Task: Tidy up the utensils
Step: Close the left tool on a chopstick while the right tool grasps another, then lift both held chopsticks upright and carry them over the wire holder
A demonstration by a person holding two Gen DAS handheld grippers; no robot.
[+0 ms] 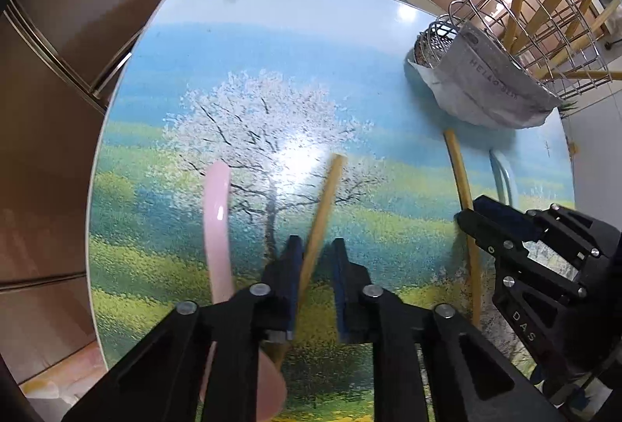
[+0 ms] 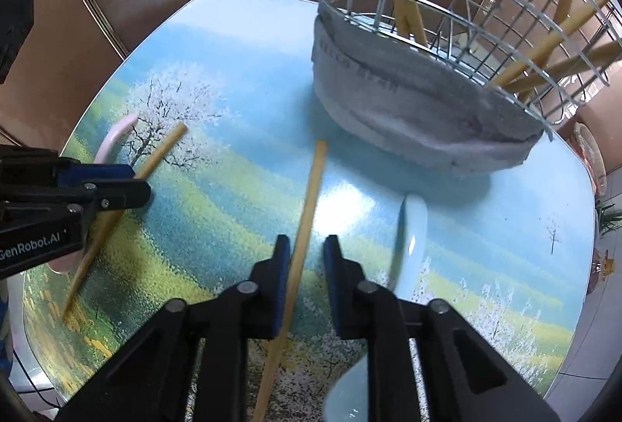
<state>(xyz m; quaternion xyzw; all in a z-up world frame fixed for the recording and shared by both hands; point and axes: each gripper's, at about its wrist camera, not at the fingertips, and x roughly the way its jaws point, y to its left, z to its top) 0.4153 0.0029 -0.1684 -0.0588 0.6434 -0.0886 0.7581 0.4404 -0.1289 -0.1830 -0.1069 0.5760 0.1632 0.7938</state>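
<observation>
Straddling one chopstick (image 1: 322,212) each, our left tongs (image 1: 315,247) and right tongs (image 2: 305,245) stand apart; neither grips. We see both sticks (image 2: 309,204) on the counter (image 2: 241,165).

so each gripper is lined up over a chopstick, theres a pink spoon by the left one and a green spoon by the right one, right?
Not quite: the spoon beside the right gripper is pale blue, not green, as the right wrist view shows. The rest holds: each gripper, the left gripper included, straddles a chopstick, and a pink spoon lies beside the left one.
</observation>
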